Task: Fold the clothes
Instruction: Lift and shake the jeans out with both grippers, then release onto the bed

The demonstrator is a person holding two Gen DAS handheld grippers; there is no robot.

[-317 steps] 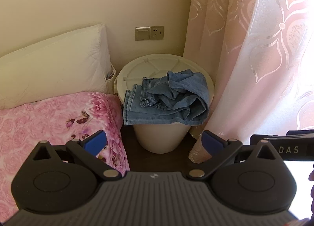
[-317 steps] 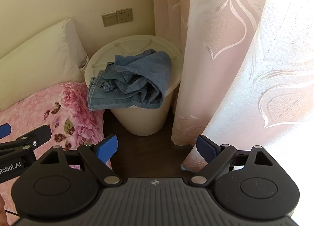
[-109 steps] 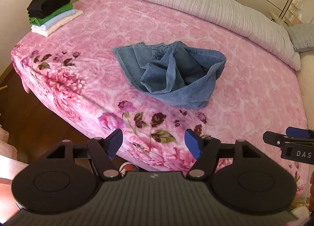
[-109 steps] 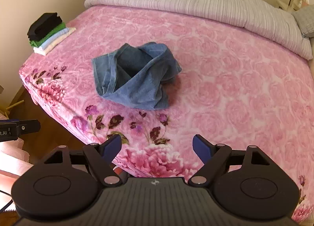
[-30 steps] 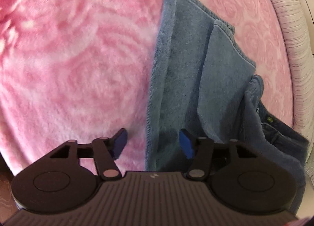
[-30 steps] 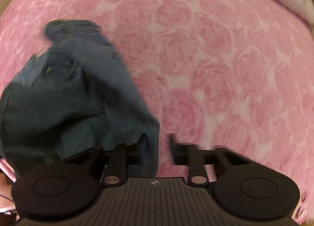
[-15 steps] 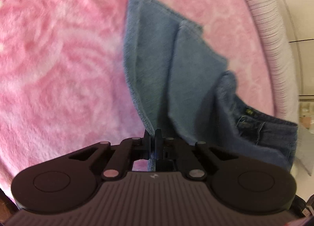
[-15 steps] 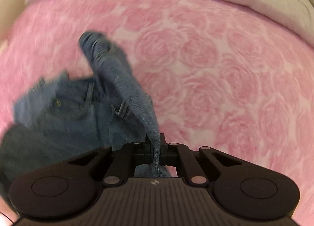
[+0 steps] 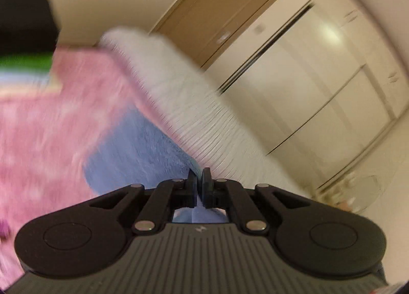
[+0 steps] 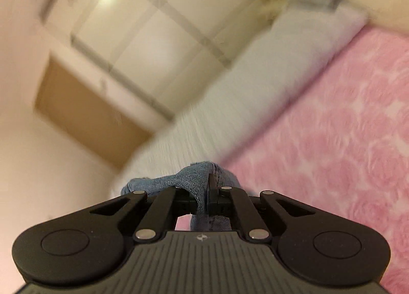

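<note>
Pink floral bedspread (image 10: 345, 128); grey quilt (image 9: 204, 125); cream wardrobe (image 9: 319, 84).

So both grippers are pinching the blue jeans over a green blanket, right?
Not green: the blanket is pink, as the right wrist view shows. The rest holds: the left gripper and right gripper are both pinching the jeans.

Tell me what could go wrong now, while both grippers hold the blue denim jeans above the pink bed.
The right gripper pinches only a small bunched edge of the blue denim jeans, so the heavy fabric may slip out. The left gripper also holds a thin edge. The stack of folded clothes lies on the pink floral blanket; swinging denim might knock it.
</note>
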